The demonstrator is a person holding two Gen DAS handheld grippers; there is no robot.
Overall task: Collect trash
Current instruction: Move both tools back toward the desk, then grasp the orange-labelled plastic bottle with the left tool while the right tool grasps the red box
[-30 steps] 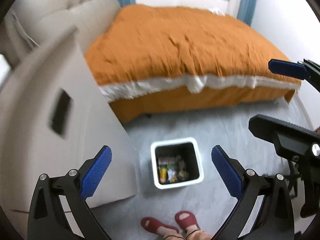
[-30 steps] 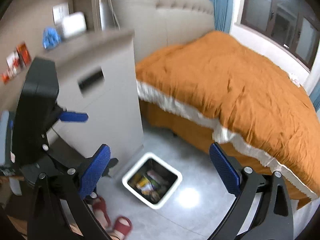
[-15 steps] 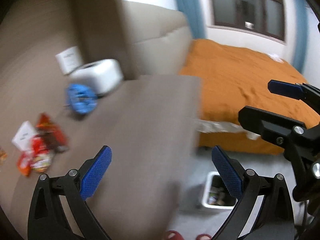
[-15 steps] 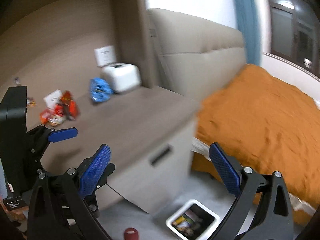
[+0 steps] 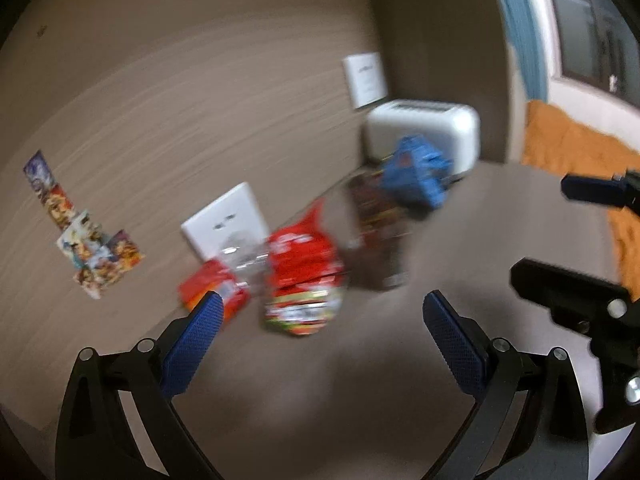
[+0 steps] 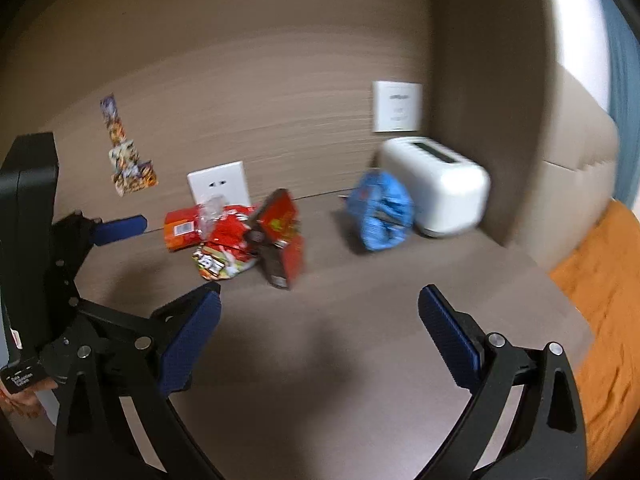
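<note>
Your left tongs [image 5: 318, 326]: released, empty | your right tongs [image 6: 320, 320]: released, empty | red wrappers [image 6: 224, 244] on the cabinet top [image 6: 360, 340], far-left of both | blue bag [image 6: 380, 216] far-right, by the white box [image 6: 438, 186]

Dim, warm indoor light. Motion blur smears both views, worst on the red crinkled snack wrappers [image 5: 304, 272] in the left one. Soft shadows on the brown laminate desk [image 6: 340, 344]. Strong fisheye curvature, dark vignetted corners.
</note>
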